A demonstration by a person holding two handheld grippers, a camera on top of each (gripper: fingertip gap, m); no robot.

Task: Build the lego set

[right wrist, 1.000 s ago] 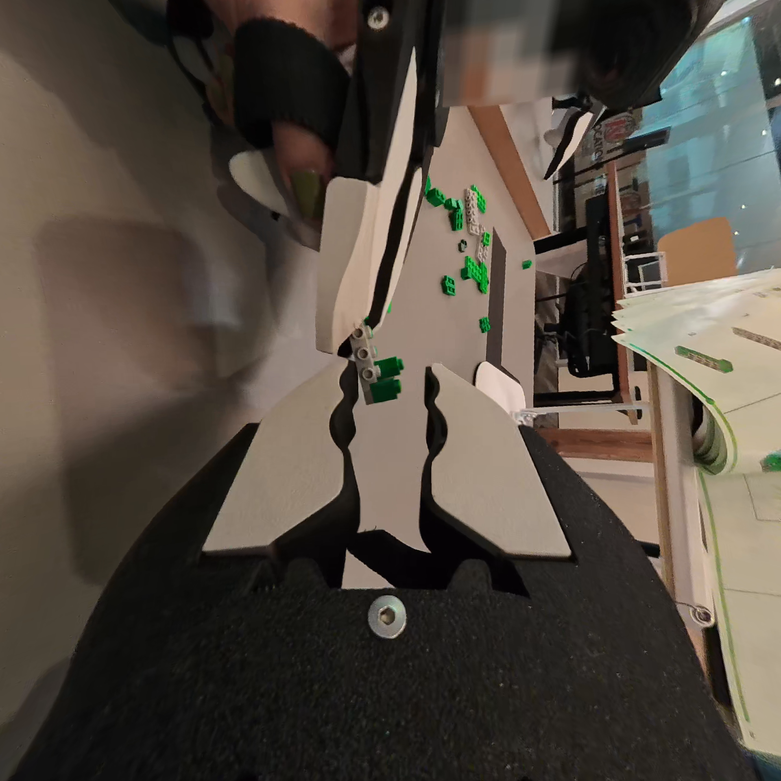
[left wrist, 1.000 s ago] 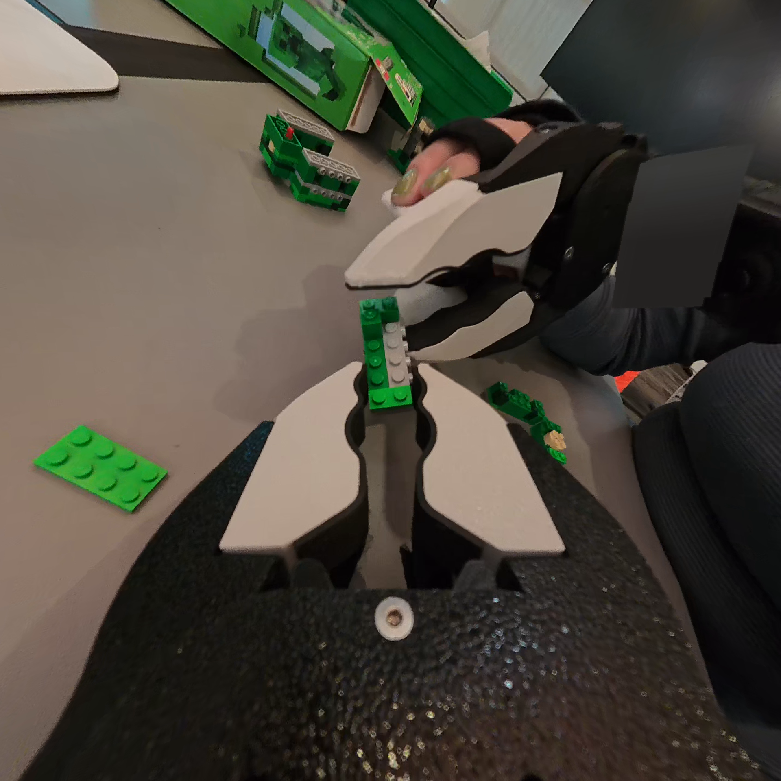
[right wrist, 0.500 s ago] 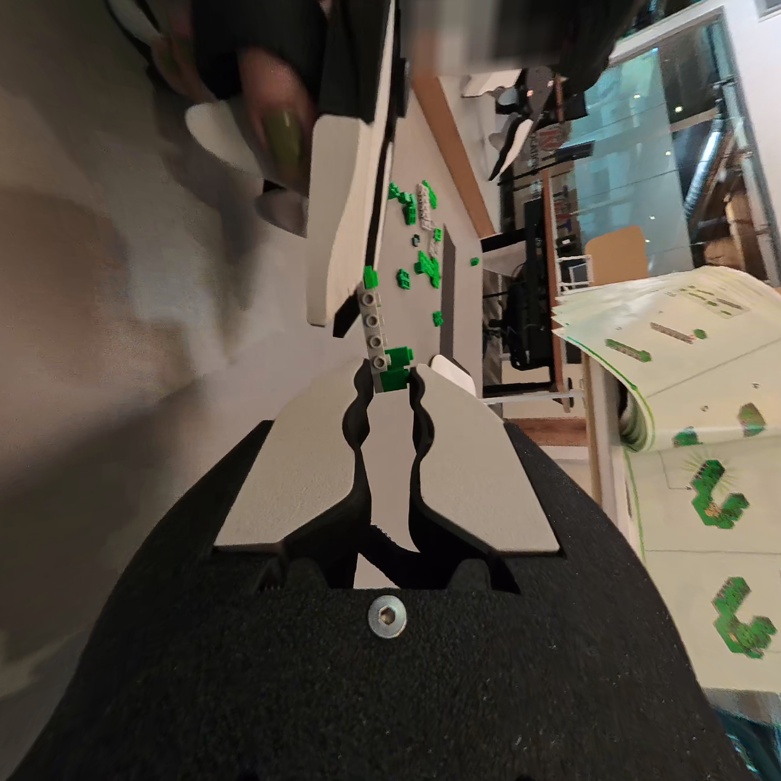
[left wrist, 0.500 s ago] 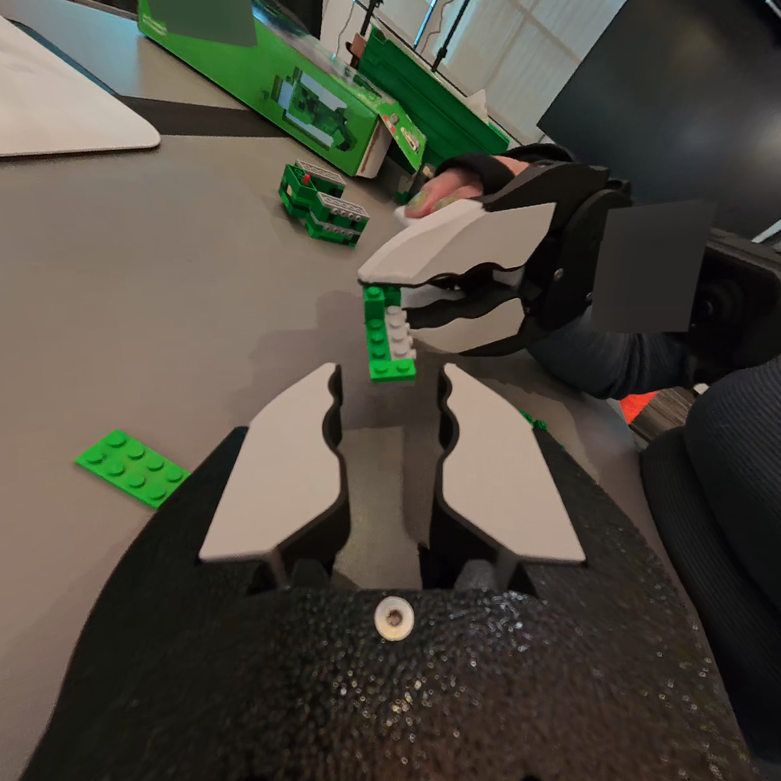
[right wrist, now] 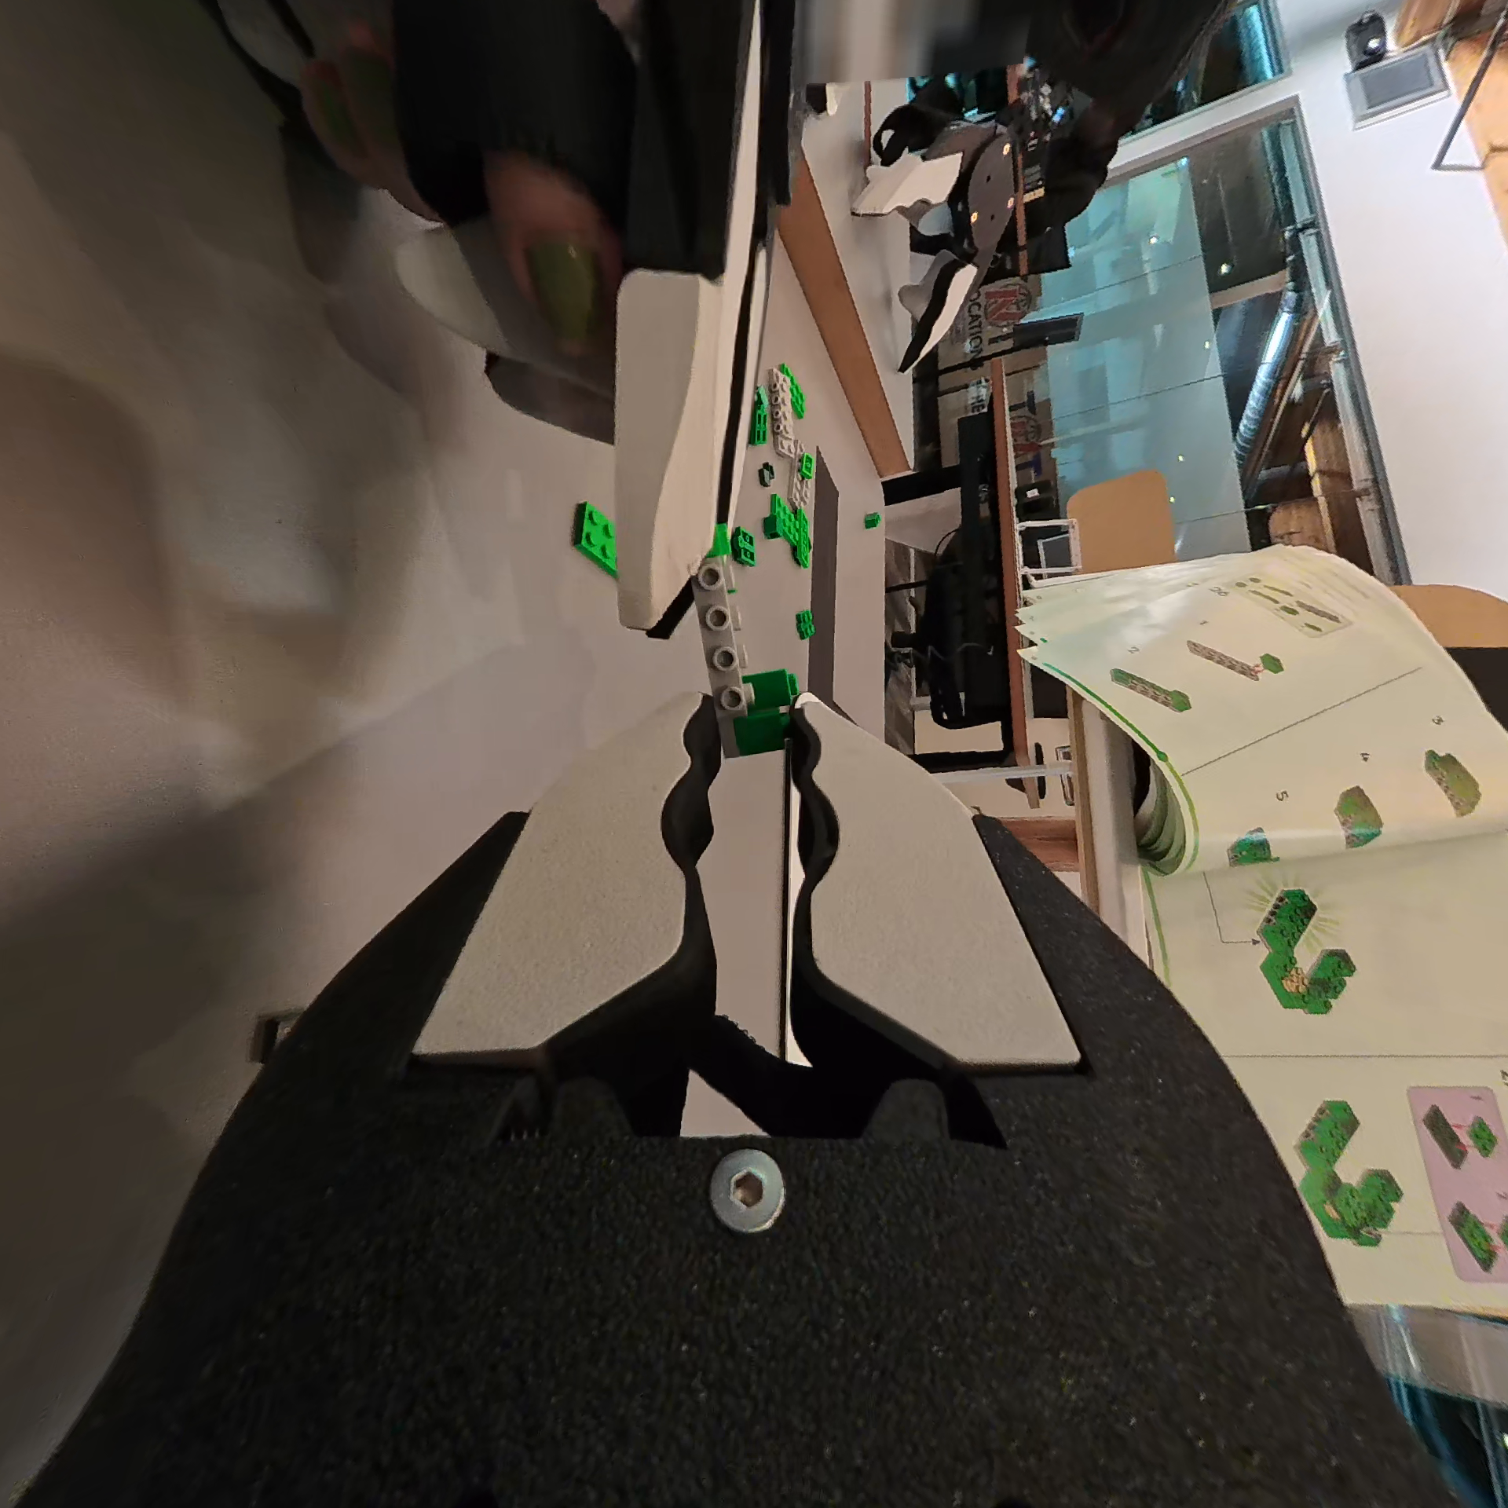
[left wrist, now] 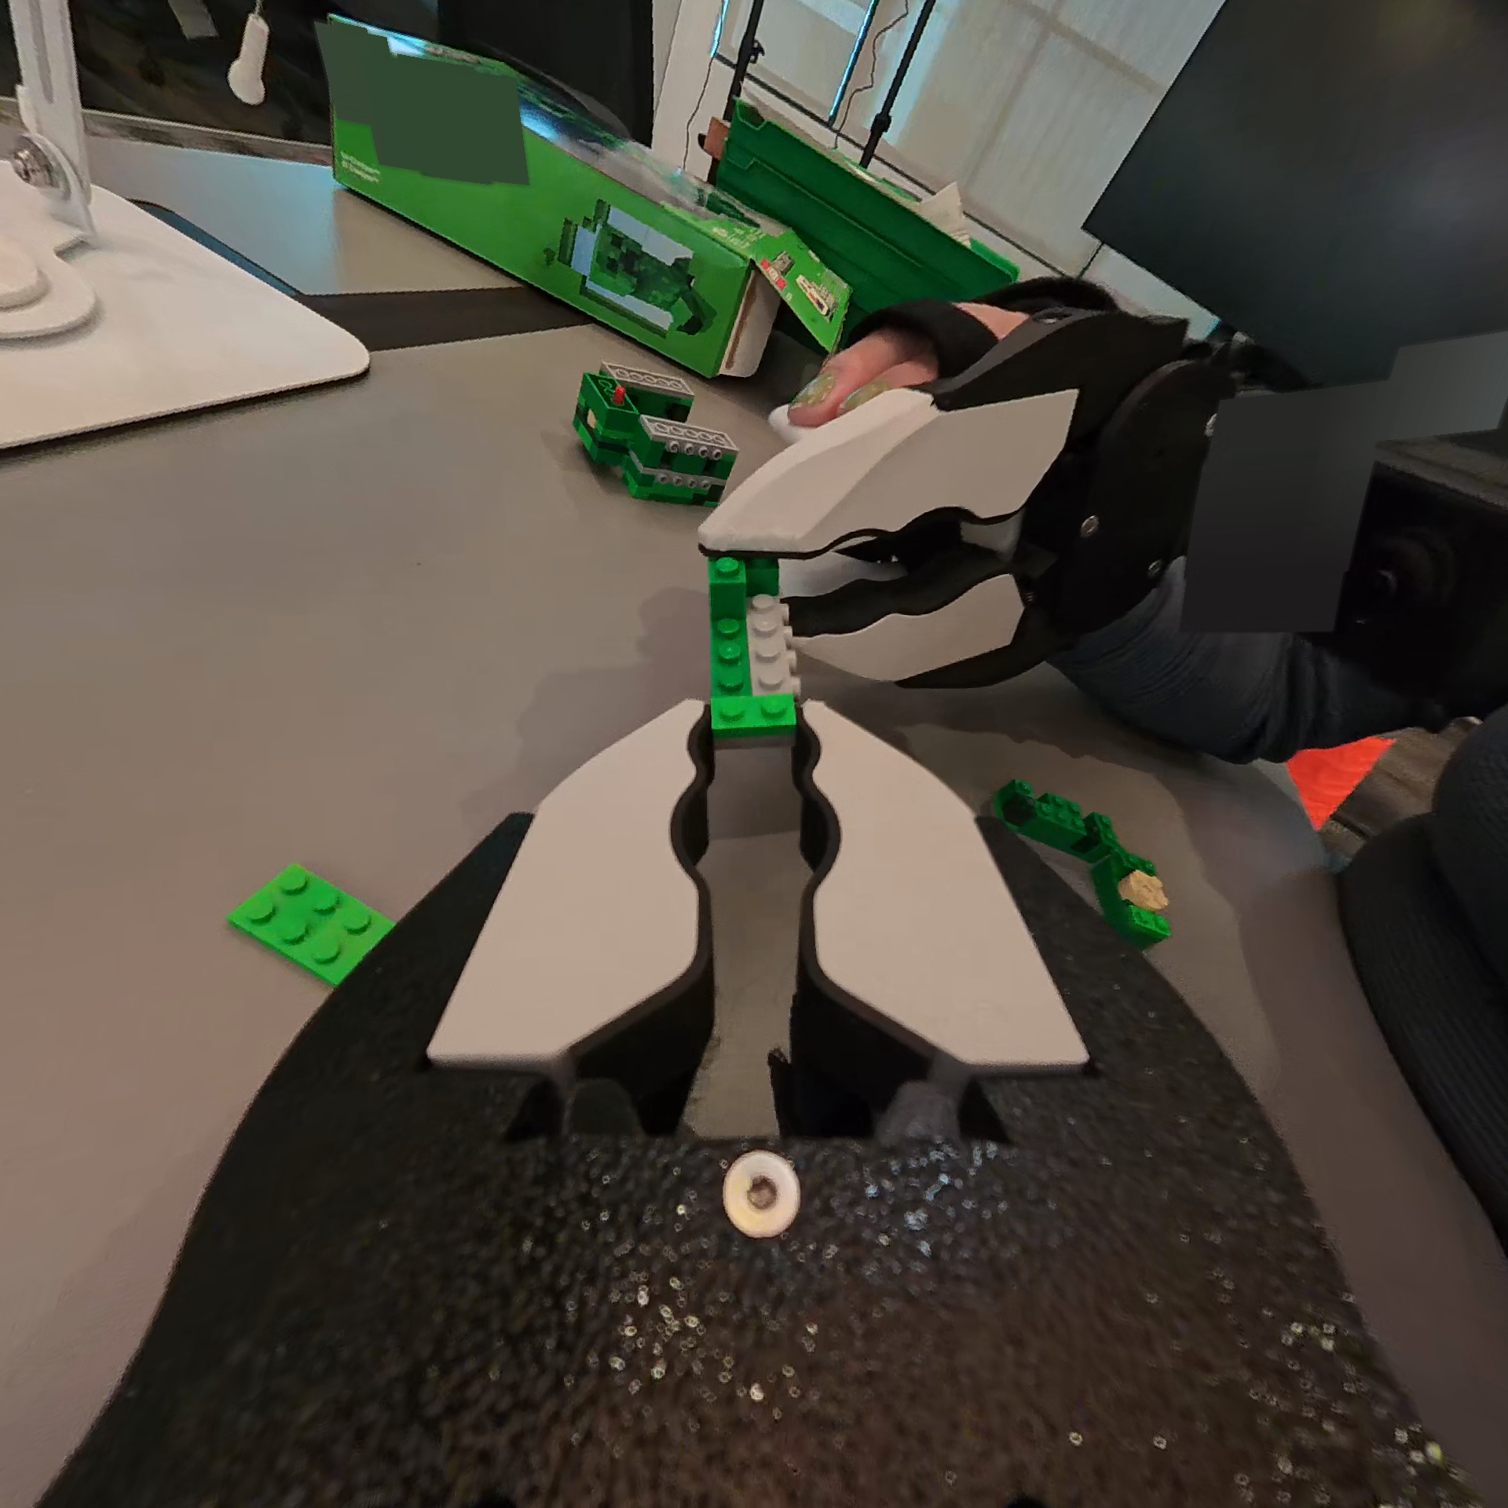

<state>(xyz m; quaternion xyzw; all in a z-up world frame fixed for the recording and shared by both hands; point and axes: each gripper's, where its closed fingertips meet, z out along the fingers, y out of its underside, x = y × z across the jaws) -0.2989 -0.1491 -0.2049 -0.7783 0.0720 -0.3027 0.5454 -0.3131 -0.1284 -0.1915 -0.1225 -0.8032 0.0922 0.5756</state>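
A narrow green and grey lego assembly point(left wrist: 747, 645) hangs above the grey table point(left wrist: 326, 612), held between both grippers. My left gripper point(left wrist: 752, 722) is shut on its near end, with both pads against the green end plate. My right gripper point(left wrist: 767, 587) comes in from the right and clamps the far end. In the right wrist view my right gripper point(right wrist: 752, 718) is shut on the assembly point(right wrist: 722, 645), one pad on the grey holed beam and one on a green brick. The left gripper's finger point(right wrist: 661, 457) covers the assembly's other end.
A flat green plate point(left wrist: 306, 922) lies at the near left and a green and grey partial build point(left wrist: 653, 441) farther back. A green box point(left wrist: 571, 212) stands behind it. A small green build point(left wrist: 1085, 857) lies at the right. An open instruction booklet point(right wrist: 1306, 816) and several loose bricks point(right wrist: 783, 490) show in the right wrist view. The grippers are tip to tip, or close to it.
My right gripper shut on the assembly's far end. My left gripper then opened, letting the assembly go, and has shut on its near end once more.
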